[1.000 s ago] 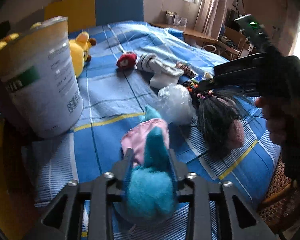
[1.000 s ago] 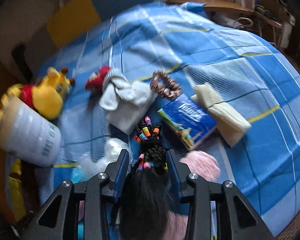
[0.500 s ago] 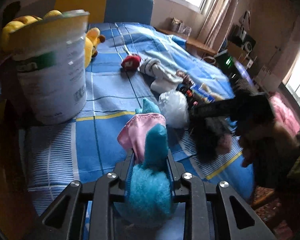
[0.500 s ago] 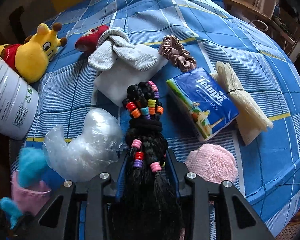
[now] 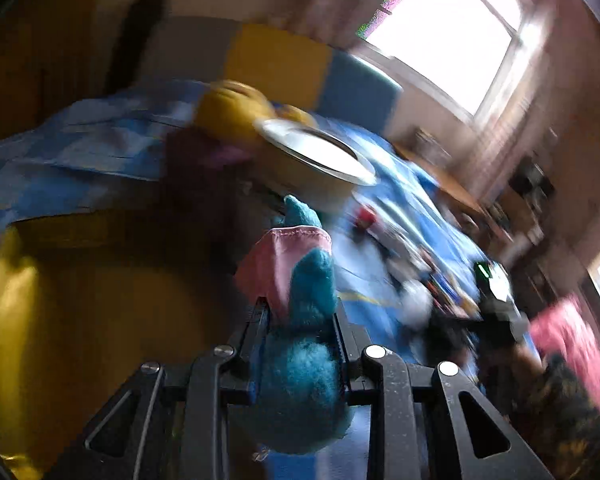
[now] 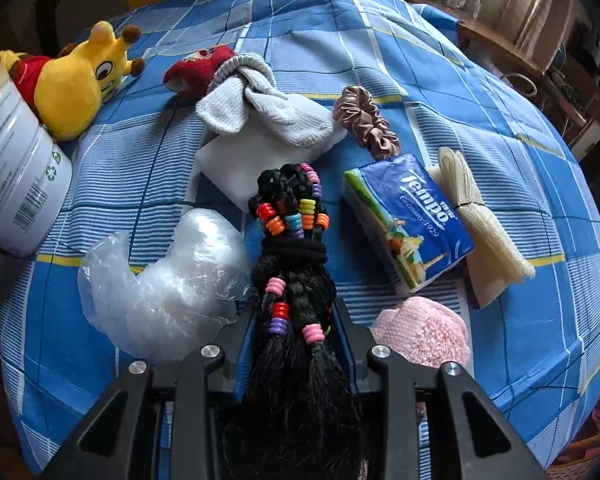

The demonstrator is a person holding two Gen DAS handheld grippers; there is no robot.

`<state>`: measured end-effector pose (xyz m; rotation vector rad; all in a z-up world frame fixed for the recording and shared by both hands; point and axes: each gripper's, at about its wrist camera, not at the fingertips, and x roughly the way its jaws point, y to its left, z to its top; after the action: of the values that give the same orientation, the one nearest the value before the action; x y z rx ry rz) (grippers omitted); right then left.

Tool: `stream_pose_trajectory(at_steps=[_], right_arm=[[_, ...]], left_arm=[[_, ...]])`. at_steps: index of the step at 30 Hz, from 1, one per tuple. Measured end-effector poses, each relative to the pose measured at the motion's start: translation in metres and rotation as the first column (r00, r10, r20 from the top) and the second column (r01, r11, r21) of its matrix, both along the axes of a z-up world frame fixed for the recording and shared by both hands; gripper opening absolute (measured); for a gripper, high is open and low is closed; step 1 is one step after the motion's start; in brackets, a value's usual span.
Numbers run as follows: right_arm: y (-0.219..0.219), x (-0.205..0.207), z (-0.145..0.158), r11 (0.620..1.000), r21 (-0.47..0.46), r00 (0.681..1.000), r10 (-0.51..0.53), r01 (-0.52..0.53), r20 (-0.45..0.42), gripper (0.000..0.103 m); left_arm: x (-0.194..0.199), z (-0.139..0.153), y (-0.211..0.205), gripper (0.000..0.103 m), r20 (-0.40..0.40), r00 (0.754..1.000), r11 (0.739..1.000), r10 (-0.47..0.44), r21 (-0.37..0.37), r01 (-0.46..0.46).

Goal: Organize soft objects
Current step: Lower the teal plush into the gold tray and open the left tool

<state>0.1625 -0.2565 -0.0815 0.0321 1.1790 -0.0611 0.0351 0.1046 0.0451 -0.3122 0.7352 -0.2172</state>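
My left gripper (image 5: 300, 312) is shut on a teal plush toy with a pink cloth piece (image 5: 300, 280), held up in the air; this view is blurred. My right gripper (image 6: 292, 316) is shut on a black braided hairpiece with coloured beads (image 6: 292, 240), held just above the blue checked bedspread (image 6: 380, 20). On the bed lie a crumpled clear plastic bag (image 6: 164, 280), a pink knitted piece (image 6: 424, 332), a tissue pack (image 6: 408, 220), a cream cloth roll (image 6: 476, 216), a brown scrunchie (image 6: 364, 120), grey socks (image 6: 260, 108), a red plush (image 6: 196, 68) and a yellow plush (image 6: 80, 84).
A large white tin (image 6: 12, 168) stands at the bed's left side; its open rim (image 5: 316, 152) shows in the left wrist view. A yellow surface (image 5: 80, 320) fills the left wrist view's lower left. A wooden desk (image 6: 512, 52) stands beyond the bed at the right.
My left gripper has swung up and to the left with the teal plush, above the tin's rim. My right gripper has come down closer to the bed with the hairpiece.
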Motion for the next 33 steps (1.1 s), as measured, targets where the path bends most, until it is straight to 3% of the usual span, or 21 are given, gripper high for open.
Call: stream_pose_trajectory(at_steps=[2,7,15,23,33], right_arm=[[0.002,-0.001,0.001,1.0,-0.007,1.0,0.002,-0.002,0.001,0.034],[0.008,-0.003,0.002,1.0,-0.019,1.0,0.008,-0.008,0.002,0.034],[0.008,-0.003,0.003,0.999,-0.031,1.0,0.017,-0.016,0.006,0.033],[0.007,-0.002,0.007,0.999,-0.035,1.0,0.017,-0.016,0.022,0.028],[-0.008,-0.006,0.042,0.999,0.032,0.983,-0.047,0.041,0.18,0.028]], left_arm=[[0.005,-0.001,0.022,0.029,-0.001,0.997,0.997,0.077,0.018,-0.077],[0.035,-0.031,0.072,0.029,-0.132,0.966,0.975,0.223,0.046,-0.219],[0.077,-0.064,0.078,0.035,-0.192,0.944,0.958,0.269,0.159,-0.24],[0.052,-0.042,0.075,0.05,-0.098,0.957,0.952,0.274,0.167,-0.256],[0.001,-0.022,0.062,0.053,-0.038,0.97,0.953,0.24,0.202,-0.228]])
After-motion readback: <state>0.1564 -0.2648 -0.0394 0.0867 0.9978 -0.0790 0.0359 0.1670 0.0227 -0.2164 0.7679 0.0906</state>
